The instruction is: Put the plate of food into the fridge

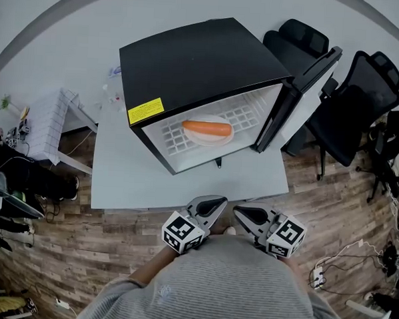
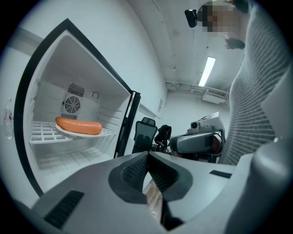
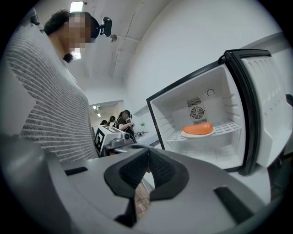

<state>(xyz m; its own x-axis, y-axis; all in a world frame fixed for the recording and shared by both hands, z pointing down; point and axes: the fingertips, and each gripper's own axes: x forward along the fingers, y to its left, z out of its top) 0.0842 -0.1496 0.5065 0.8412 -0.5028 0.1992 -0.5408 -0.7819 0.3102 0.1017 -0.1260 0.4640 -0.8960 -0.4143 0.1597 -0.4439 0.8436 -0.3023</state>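
The fridge (image 1: 191, 62) stands on the table (image 1: 132, 178) in front of me, with its door (image 1: 303, 81) swung open to the right. Inside, the plate (image 1: 210, 141) sits on the shelf (image 1: 174, 137) and the sausage (image 1: 206, 128) lies across it (a fan (image 2: 71, 105) is on the back wall behind). Chairs (image 1: 363, 91) stand behind the door, to the right. My left gripper (image 1: 217, 203) and right gripper (image 1: 240, 211) are side by side at the table's near edge.

We are holding the left gripper (image 1: 218, 204) and right gripper (image 1: 241, 212) side by side at our torso; both are pressing their jaws together, empty.
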